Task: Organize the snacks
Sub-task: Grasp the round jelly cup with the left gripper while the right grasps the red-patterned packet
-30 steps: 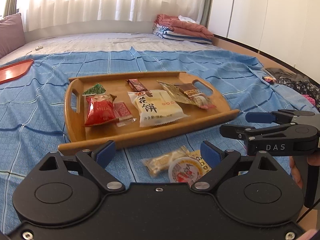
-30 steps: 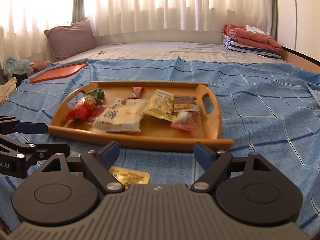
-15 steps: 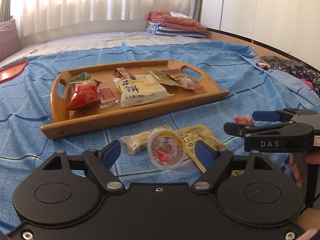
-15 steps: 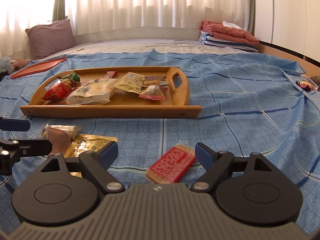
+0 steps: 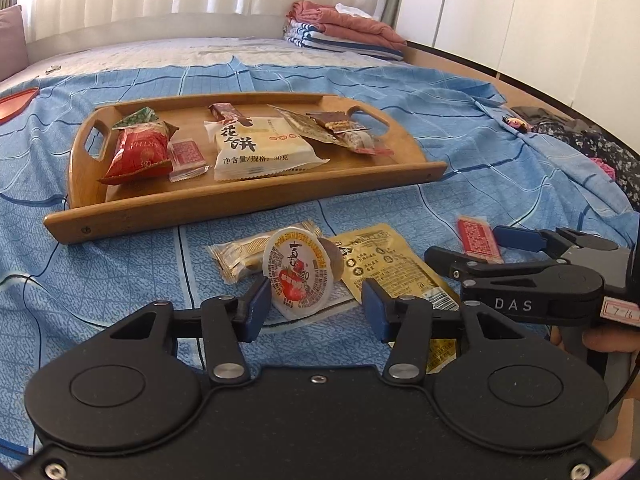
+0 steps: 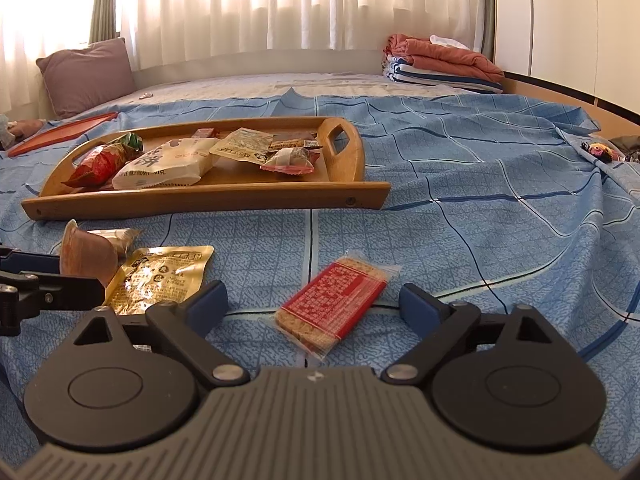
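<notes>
A wooden tray (image 5: 240,204) holding several snack packets lies on the blue bedspread; it also shows in the right wrist view (image 6: 208,196). My left gripper (image 5: 316,304) is open around a round jelly cup (image 5: 298,272), which leans on a clear-wrapped bar (image 5: 240,252) and a gold pouch (image 5: 392,264). My right gripper (image 6: 314,308) is open, with a red-labelled cracker packet (image 6: 336,304) lying between its fingers. That packet (image 5: 478,238) and the right gripper (image 5: 520,256) show at the right in the left wrist view.
A red tray (image 6: 60,132) and a mauve pillow (image 6: 86,74) sit at the far left. Folded blankets (image 6: 440,60) lie at the back right. Dark clothes (image 5: 592,140) lie at the bed's right edge. White wardrobe doors (image 5: 540,20) stand beyond.
Both grippers have moved back from the tray and down towards the loose snacks. The left fingers have narrowed around the jelly cup. The red packet now lies between the right fingers.
</notes>
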Action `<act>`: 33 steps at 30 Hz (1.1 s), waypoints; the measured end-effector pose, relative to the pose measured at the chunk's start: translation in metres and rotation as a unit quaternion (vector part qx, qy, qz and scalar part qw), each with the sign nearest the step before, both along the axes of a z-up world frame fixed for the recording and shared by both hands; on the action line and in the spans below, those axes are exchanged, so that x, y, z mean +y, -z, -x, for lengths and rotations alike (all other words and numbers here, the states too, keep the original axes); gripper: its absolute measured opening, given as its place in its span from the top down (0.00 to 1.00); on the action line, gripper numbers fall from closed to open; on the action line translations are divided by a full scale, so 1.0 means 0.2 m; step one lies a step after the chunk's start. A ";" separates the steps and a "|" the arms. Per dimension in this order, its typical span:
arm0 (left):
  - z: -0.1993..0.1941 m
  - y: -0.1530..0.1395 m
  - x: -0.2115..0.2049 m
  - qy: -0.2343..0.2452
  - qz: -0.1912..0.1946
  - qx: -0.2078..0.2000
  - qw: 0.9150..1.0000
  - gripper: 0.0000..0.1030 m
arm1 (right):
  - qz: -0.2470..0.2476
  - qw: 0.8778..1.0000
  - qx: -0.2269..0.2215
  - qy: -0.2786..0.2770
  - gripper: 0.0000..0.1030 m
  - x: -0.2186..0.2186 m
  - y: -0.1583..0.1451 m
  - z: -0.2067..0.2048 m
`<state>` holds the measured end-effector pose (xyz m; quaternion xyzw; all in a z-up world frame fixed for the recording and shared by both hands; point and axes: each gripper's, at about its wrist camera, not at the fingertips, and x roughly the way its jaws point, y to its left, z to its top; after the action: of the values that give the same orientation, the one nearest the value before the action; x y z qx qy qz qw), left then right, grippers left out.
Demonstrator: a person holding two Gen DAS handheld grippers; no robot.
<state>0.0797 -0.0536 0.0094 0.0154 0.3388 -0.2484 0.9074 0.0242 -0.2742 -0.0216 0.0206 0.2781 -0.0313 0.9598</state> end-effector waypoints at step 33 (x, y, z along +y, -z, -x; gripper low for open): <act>-0.04 -0.02 0.03 -0.020 0.013 0.004 1.000 0.57 | -0.005 1.000 0.014 -0.014 0.09 0.00 0.00 -0.02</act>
<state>0.0882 -0.0473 0.0135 -0.0039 0.3396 -0.2344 0.9109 0.0288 -0.2735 -0.0208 0.0211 0.2916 -0.0171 0.9562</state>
